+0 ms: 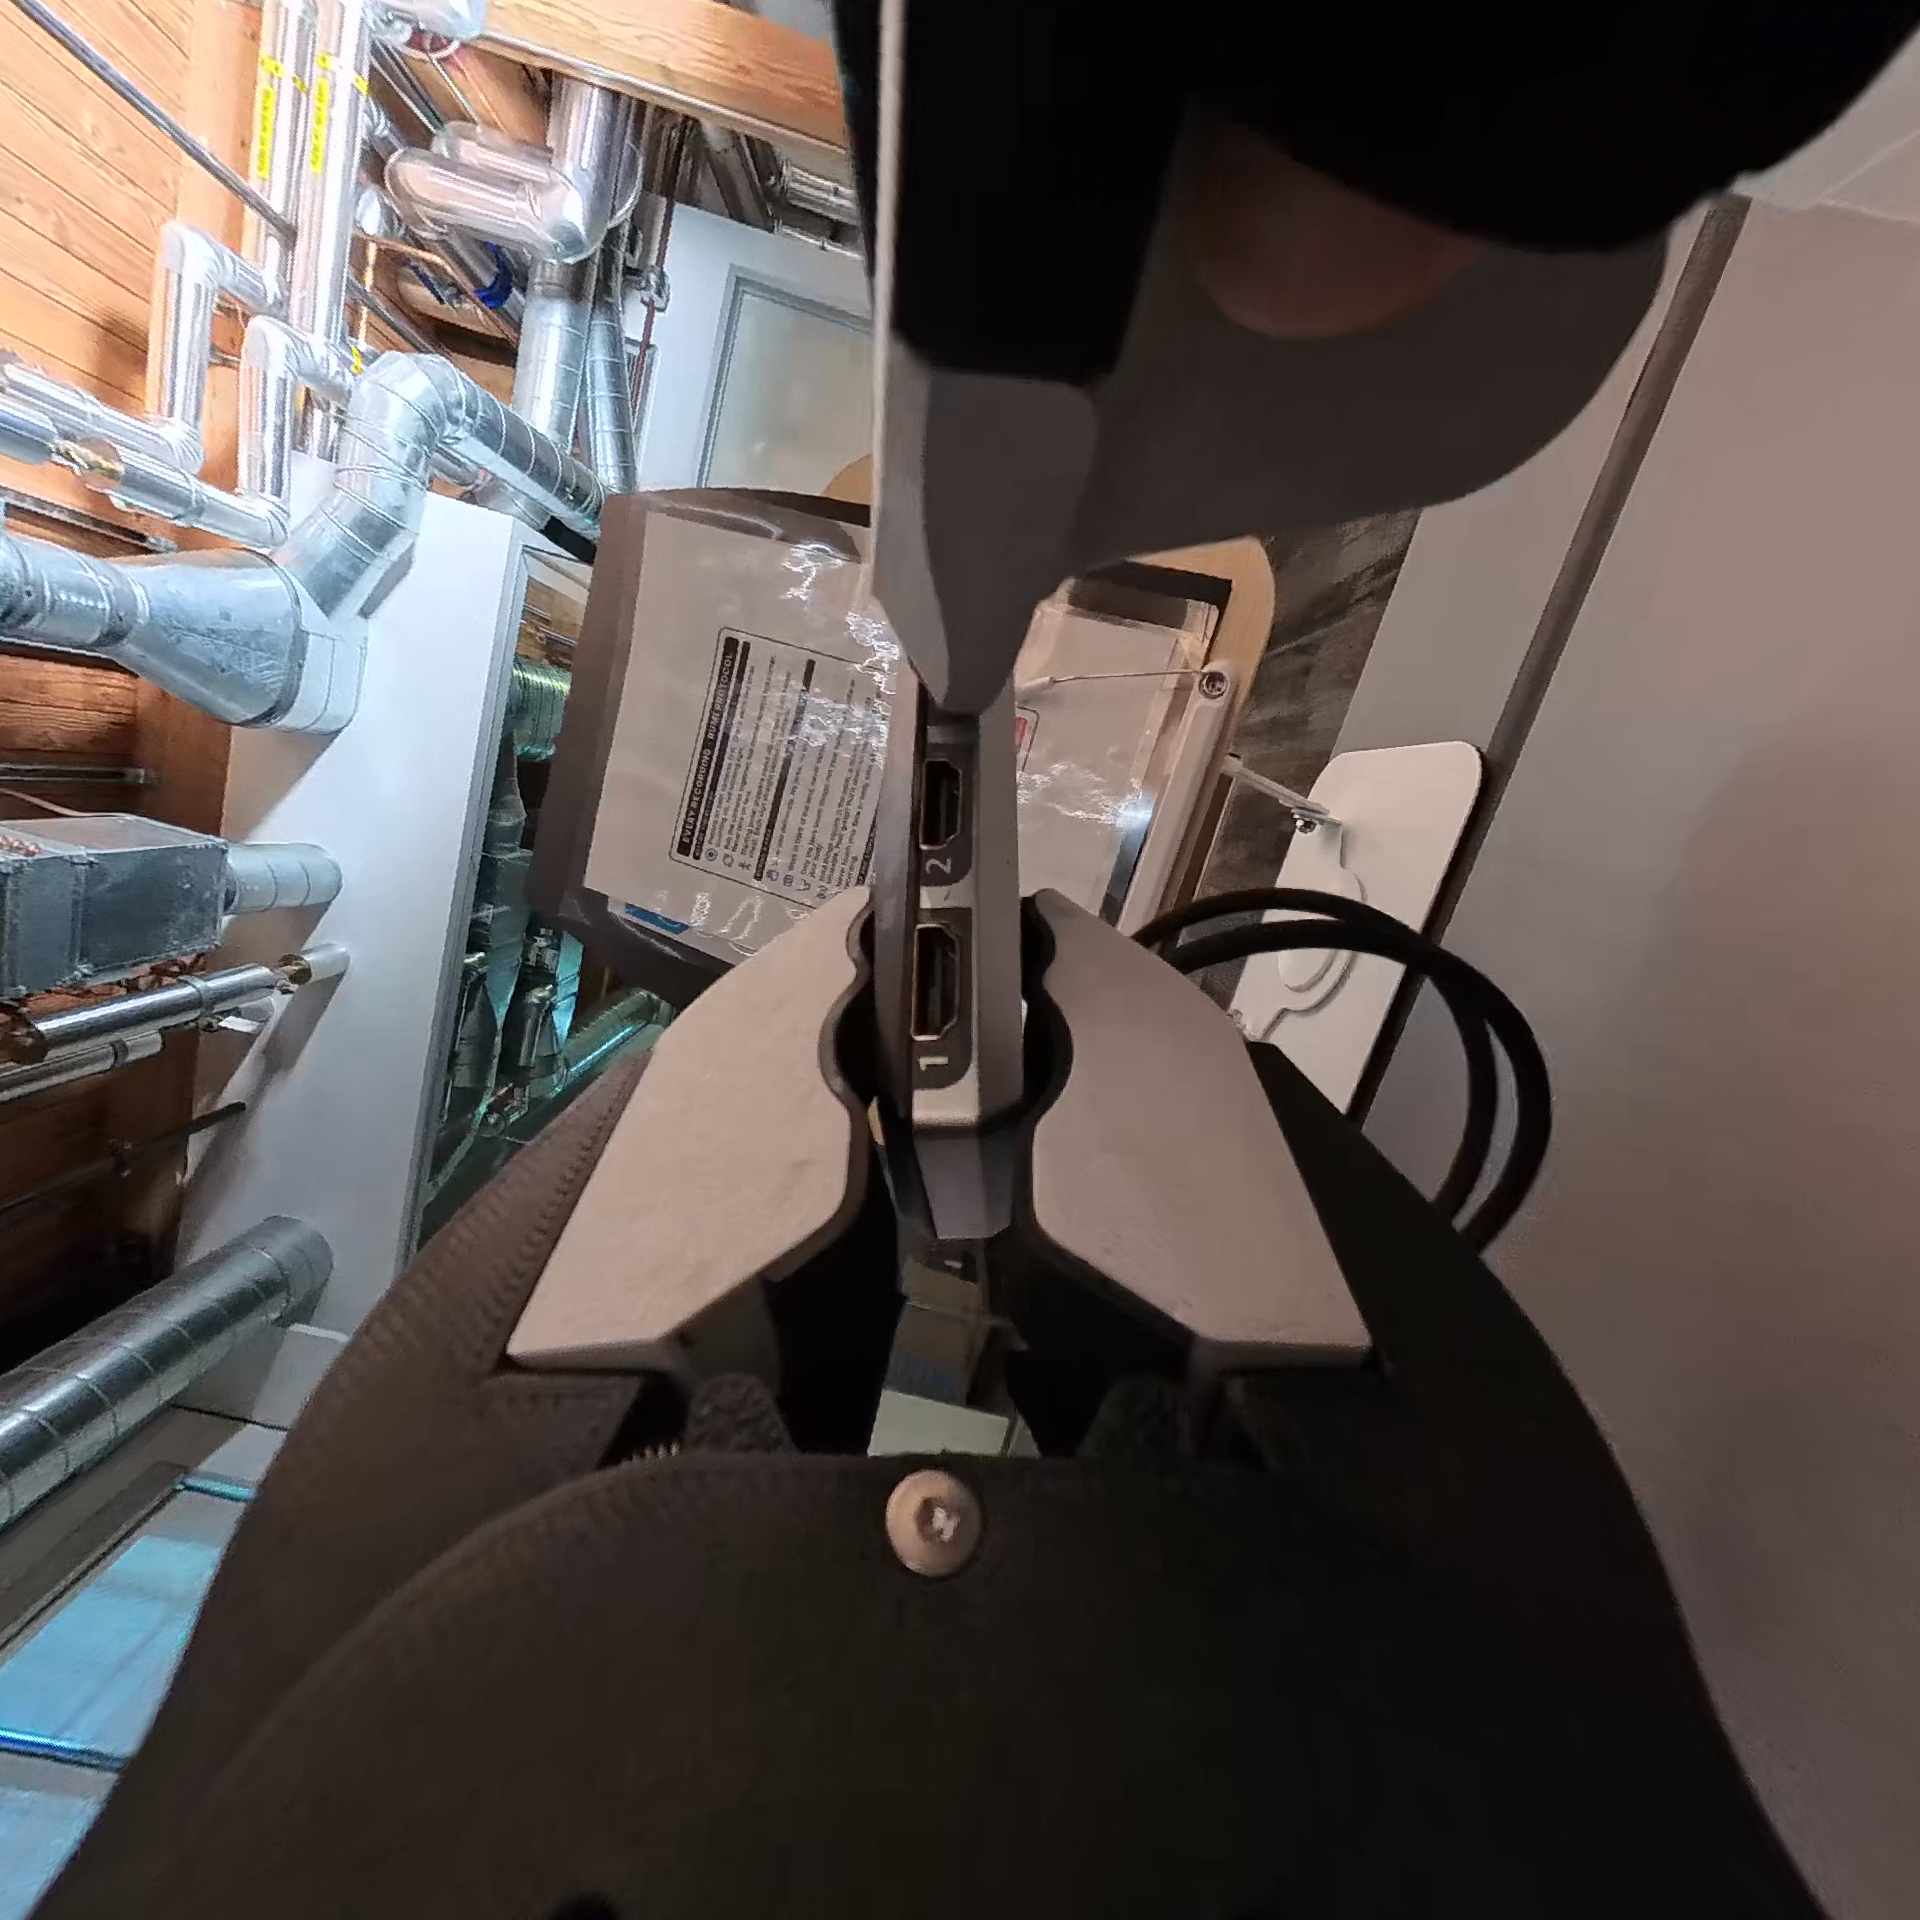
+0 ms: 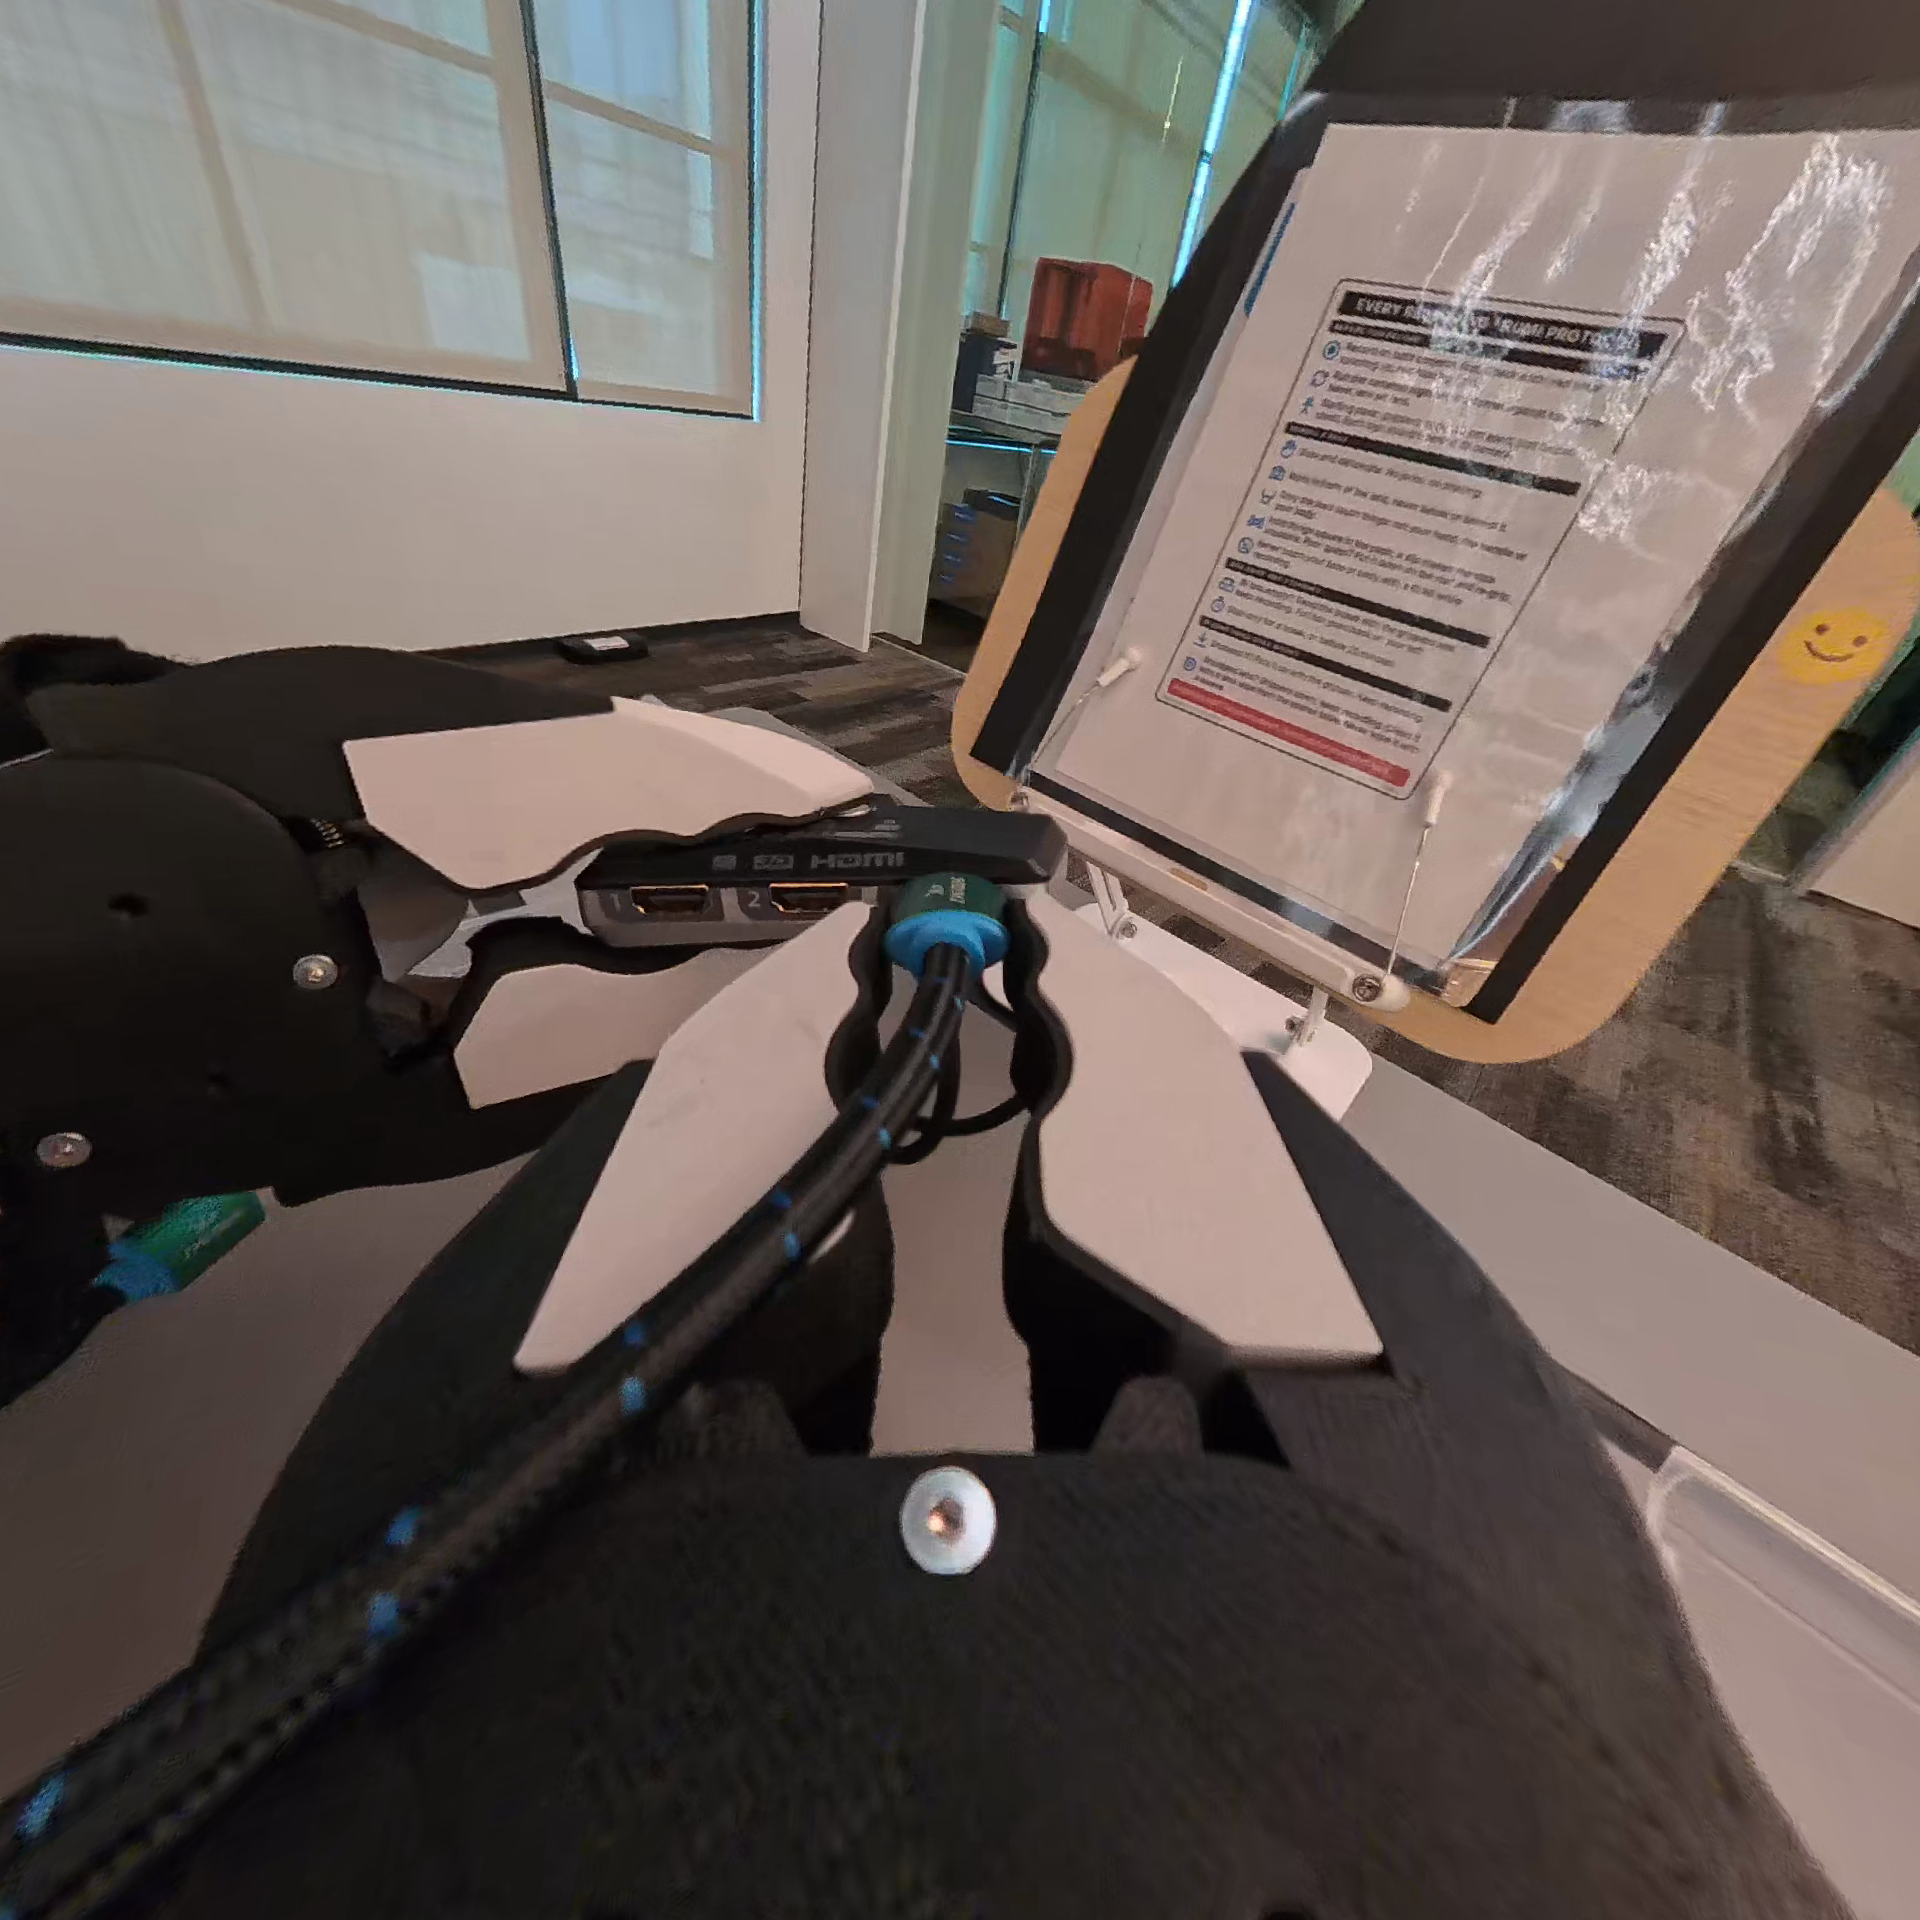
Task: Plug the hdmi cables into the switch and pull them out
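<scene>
I am clamping the switch [image 1: 948, 997] in my left gripper [image 1: 945, 1023], frame centre. My right gripper [image 2: 940, 997] is pinching a green plug [image 2: 948, 902] at the third port; ports one and two are standing empty, a second plug [image 2: 182, 1236] waiting lower left.

Both grippers share one build. The left gripper [image 1: 945, 997] has a black, rough-textured body with a silver screw [image 1: 933, 1525] at its centre, just behind two pale grey fingers [image 1: 727, 1132] with scalloped black inner edges. The right gripper [image 2: 951, 997] matches it: black textured shell, one silver screw [image 2: 947, 1519] behind its white fingers [image 2: 717, 1132], which have wavy black inner edges.
</scene>
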